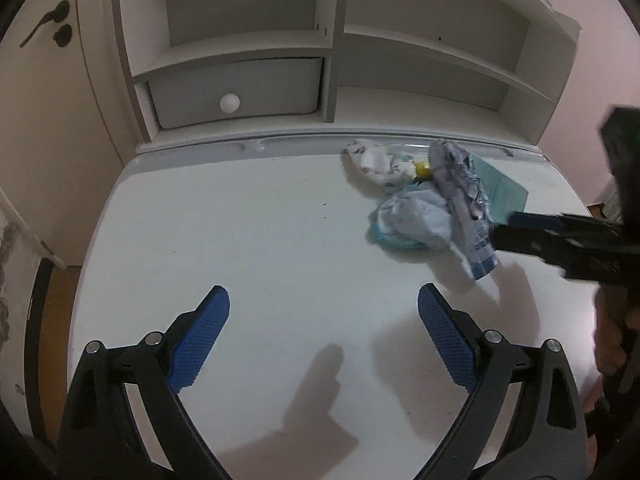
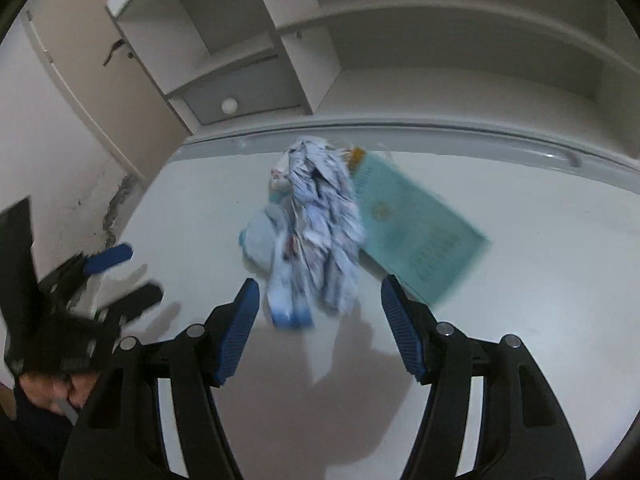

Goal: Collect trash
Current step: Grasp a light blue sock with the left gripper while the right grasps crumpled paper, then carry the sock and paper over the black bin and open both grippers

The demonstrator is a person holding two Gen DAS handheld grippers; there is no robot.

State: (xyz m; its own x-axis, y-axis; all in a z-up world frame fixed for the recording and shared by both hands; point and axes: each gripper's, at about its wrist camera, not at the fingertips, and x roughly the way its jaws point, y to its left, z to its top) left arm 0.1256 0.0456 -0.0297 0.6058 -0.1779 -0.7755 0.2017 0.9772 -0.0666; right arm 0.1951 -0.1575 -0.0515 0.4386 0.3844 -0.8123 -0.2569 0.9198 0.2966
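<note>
right gripper (image 2: 318, 300) open, seemingly empty

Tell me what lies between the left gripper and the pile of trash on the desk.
Nothing: in the left wrist view, only bare white desk and shadows separate the open left gripper from the crumpled trash pile.

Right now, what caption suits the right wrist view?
Open right hand-held gripper nears crumpled wrapper beside green booklet.

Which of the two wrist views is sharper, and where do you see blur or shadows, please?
Left wrist view: mostly sharp, gripper shadows on the white desk, only the right gripper smeared. Right wrist view: motion blur over the crumpled wrapper, green booklet and left gripper.
</note>
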